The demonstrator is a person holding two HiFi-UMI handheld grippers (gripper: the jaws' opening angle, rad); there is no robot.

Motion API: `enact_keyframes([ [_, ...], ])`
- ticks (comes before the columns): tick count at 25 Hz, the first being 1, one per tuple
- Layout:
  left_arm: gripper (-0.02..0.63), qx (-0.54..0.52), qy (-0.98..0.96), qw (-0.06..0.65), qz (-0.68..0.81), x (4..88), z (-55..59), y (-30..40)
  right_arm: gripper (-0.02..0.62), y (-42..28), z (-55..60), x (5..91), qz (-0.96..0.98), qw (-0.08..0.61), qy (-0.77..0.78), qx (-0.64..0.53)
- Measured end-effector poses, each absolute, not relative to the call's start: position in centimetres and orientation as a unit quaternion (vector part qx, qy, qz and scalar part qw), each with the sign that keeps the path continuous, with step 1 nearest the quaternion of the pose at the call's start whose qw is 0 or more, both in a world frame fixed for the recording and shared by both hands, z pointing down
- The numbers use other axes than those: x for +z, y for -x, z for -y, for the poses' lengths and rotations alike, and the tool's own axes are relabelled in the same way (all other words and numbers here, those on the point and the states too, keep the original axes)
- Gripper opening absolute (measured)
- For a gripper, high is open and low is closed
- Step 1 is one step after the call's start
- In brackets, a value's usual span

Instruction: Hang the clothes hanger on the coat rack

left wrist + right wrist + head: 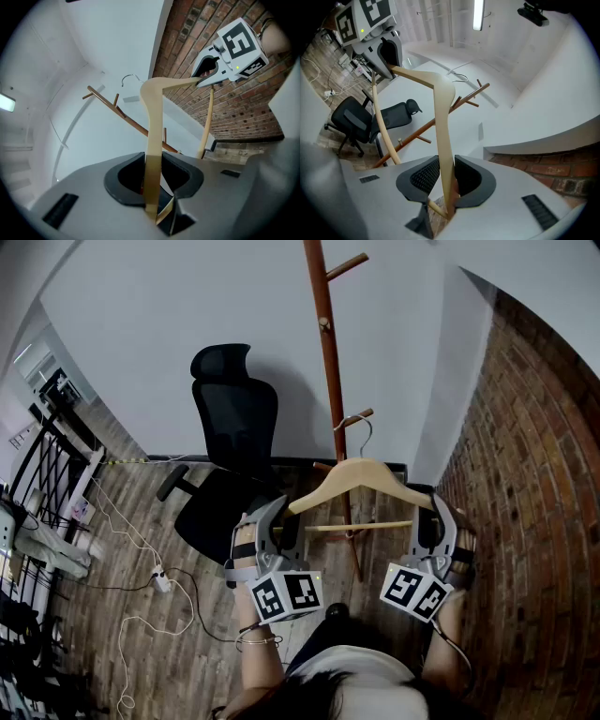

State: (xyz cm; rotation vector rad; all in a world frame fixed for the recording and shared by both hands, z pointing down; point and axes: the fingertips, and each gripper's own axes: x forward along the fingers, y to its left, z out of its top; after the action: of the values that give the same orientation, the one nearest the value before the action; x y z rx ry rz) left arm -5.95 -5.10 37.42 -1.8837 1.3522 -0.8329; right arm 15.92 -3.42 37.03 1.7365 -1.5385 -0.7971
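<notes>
A pale wooden clothes hanger (361, 474) with a metal hook (362, 432) hangs level in front of the brown coat rack (327, 352). My left gripper (287, 514) is shut on its left end and my right gripper (433, 514) is shut on its right end. The hook sits close to a short peg (360, 415). In the left gripper view the hanger (152, 136) runs up out of my left gripper (153, 187) toward the right gripper (220, 65), and the hook (131, 77) is apart from the rack (133, 123). My right gripper (447, 183) clamps the hanger (440, 117).
A black office chair (230, 456) stands left of the rack's pole. A brick wall (534, 484) runs along the right and a white wall (187, 306) lies behind. Cables and a power strip (159, 579) lie on the wood floor at left, near a metal frame (47, 465).
</notes>
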Motion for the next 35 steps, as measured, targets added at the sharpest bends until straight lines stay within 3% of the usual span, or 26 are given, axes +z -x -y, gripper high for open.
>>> enact_keyframes([
  [35, 0.104, -0.289, 0.738, 0.364, -0.489, 35.8, 18.3, 8.5, 0.117, -13.1, 15.4, 35.3, 0.558, 0.327, -0.701, -0.301],
])
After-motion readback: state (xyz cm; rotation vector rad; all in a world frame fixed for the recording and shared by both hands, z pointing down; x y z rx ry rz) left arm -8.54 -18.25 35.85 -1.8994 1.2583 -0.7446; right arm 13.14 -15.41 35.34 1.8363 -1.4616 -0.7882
